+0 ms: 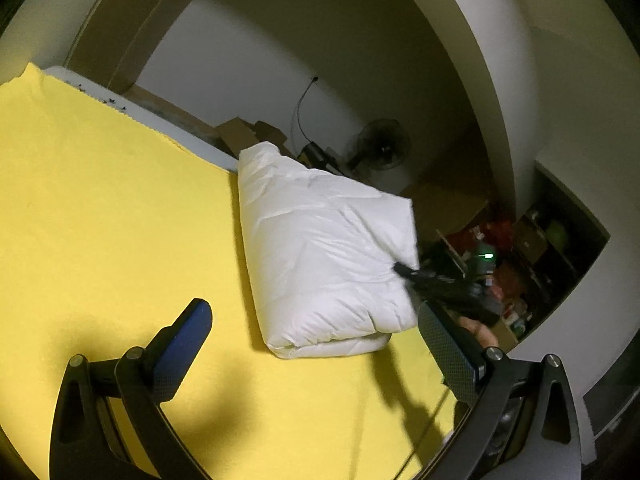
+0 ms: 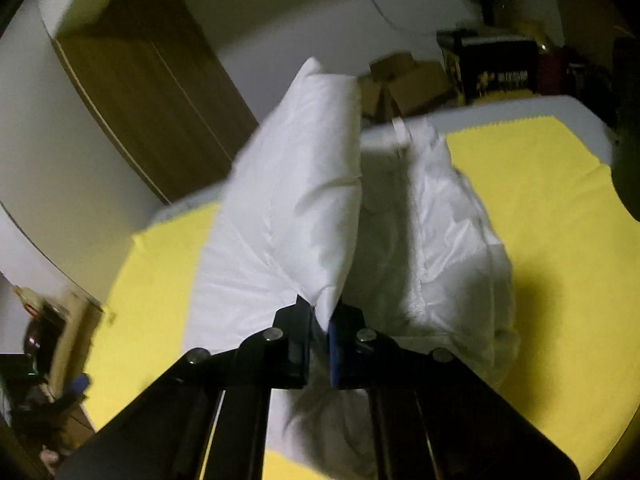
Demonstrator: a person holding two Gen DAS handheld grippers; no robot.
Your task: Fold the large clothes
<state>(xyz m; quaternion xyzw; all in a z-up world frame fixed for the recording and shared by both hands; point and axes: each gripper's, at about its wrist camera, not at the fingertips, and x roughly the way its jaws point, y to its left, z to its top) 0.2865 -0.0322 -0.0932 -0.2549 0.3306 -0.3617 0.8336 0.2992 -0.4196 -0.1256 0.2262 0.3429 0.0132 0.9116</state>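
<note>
A white padded jacket (image 1: pixel 324 256) lies folded into a thick block on the yellow cloth (image 1: pixel 100 208). My left gripper (image 1: pixel 316 328) stands open just in front of the block's near edge, with nothing between its fingers. In the left wrist view my right gripper (image 1: pixel 404 270) reaches in from the right and grips the jacket's right edge. In the right wrist view my right gripper (image 2: pixel 322 320) is shut on a fold of the white jacket (image 2: pixel 288 208), which stands up from the jaws. The rest of the jacket lies rumpled on the yellow cloth (image 2: pixel 560 240).
The yellow cloth covers a white table (image 1: pixel 168 126). Behind the table stand cardboard boxes (image 1: pixel 248 132), a fan (image 1: pixel 382 144) and shelves of clutter (image 1: pixel 520 248). A brown door (image 2: pixel 152 92) is at the left in the right wrist view. A hand (image 1: pixel 482 332) holds the right gripper.
</note>
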